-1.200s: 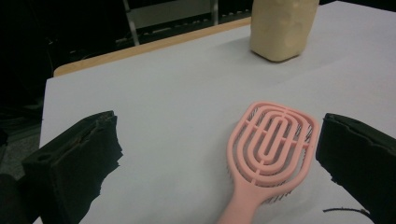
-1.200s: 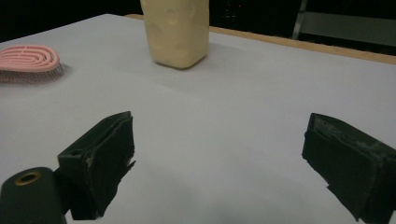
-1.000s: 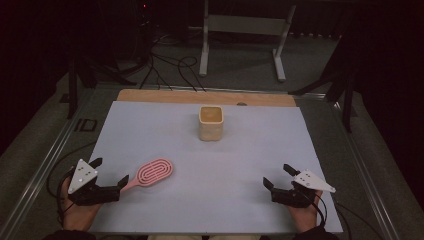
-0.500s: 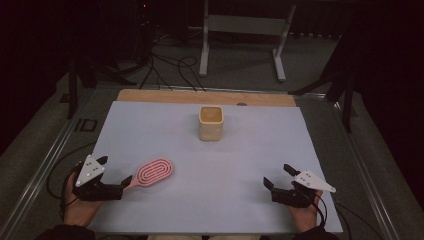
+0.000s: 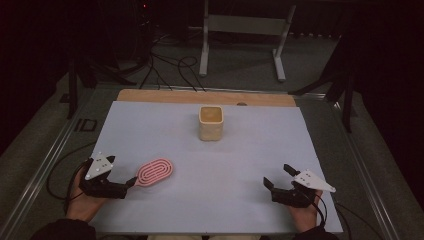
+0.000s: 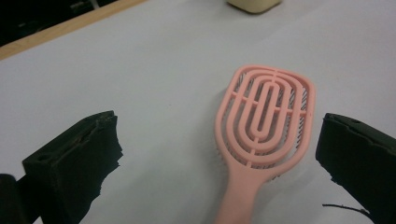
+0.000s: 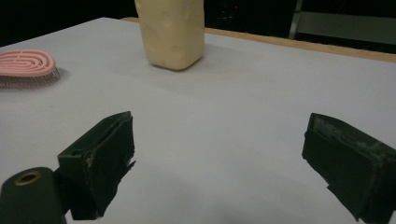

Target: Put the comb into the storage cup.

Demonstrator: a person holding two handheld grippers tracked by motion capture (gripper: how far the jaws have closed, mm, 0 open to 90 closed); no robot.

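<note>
Pale blue tabletop [image 5: 310, 150] is lying under dim light. I am holding my left gripper [image 5: 127, 185] at the handle end of a pink hairbrush [image 5: 156, 171], jaws spread wide around it, gripping nothing. My right gripper [image 5: 277, 176] is resting wide open and empty, well apart. Beyond is standing a cream cup [image 5: 211, 122].

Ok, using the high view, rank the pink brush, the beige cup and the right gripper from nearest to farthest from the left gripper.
1. Pink brush, just ahead of the left gripper.
2. Beige cup, toward the table's far middle.
3. Right gripper, at the near right edge.
</note>
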